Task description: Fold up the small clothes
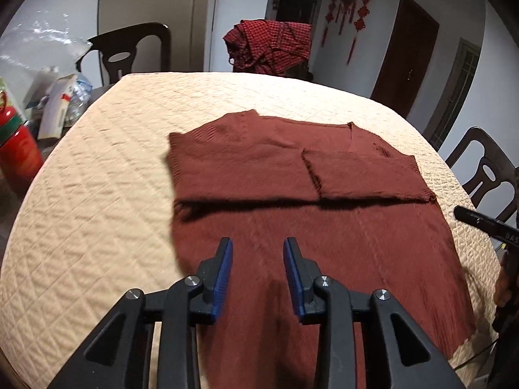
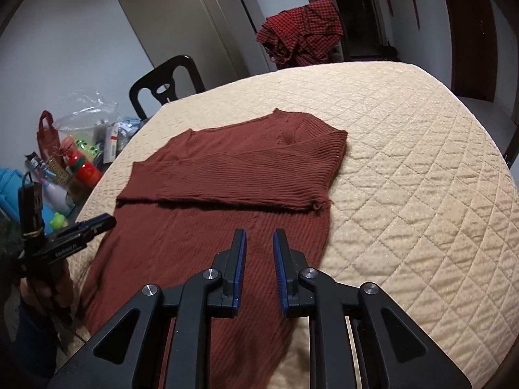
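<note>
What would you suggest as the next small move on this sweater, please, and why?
Probably lower both open, empty hand-held grippers, left and right, onto the brown sweater's unfolded near part: its far part already lies folded over.

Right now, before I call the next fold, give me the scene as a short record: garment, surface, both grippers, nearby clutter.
garment: brown knit sweater, lying flat, far part folded over toward the near part
fold edge: runs across the middle
surface: quilted beige cover on the table
left gripper: open, nothing between the jaws, above the sweater's near part
right gripper: open, nothing held, above the sweater's near part
clutter: bottles and bags beside the table
background: red checked cloth draped over a chair
</note>
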The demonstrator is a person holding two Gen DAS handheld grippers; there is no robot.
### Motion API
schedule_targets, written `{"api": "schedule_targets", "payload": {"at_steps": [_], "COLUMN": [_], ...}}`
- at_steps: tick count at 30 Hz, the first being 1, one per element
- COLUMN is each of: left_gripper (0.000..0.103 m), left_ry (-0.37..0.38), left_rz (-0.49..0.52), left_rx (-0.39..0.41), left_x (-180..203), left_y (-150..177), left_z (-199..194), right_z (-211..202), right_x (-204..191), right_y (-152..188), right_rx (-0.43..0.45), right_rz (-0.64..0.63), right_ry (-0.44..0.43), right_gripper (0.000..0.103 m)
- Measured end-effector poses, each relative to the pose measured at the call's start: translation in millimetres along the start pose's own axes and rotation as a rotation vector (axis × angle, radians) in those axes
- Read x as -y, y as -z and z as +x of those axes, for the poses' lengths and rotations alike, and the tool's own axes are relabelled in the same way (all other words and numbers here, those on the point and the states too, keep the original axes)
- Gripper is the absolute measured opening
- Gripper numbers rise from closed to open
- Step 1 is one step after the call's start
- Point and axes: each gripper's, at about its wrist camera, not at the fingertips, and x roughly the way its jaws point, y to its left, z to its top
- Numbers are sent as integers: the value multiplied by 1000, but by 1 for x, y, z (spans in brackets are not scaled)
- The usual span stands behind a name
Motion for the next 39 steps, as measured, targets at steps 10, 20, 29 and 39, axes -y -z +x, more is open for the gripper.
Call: {"api": "schedule_targets", "payload": {"at_steps": [10, 20, 29, 39], "left_gripper": [36, 44, 45, 45], "left_ry": [-26, -29, -45, -21], "left_rz": [-18, 2, 3, -71], "left_rx": [27, 39, 2, -40], "left_x": [-7, 2, 2, -13], "left_y": [11, 28, 45, 73], "left_z": [-21, -36, -34, -39], "right_z": [-28, -29, -30, -30], "right_x": [-8, -16, -7, 3], "right_y": [9, 37, 58, 82], "right_rx": [32, -4, -45, -83], "right_rz": [-21, -5, 40, 99], "right_ry": [1, -7, -19, -29], "right_gripper": [32, 33, 33, 33]}}
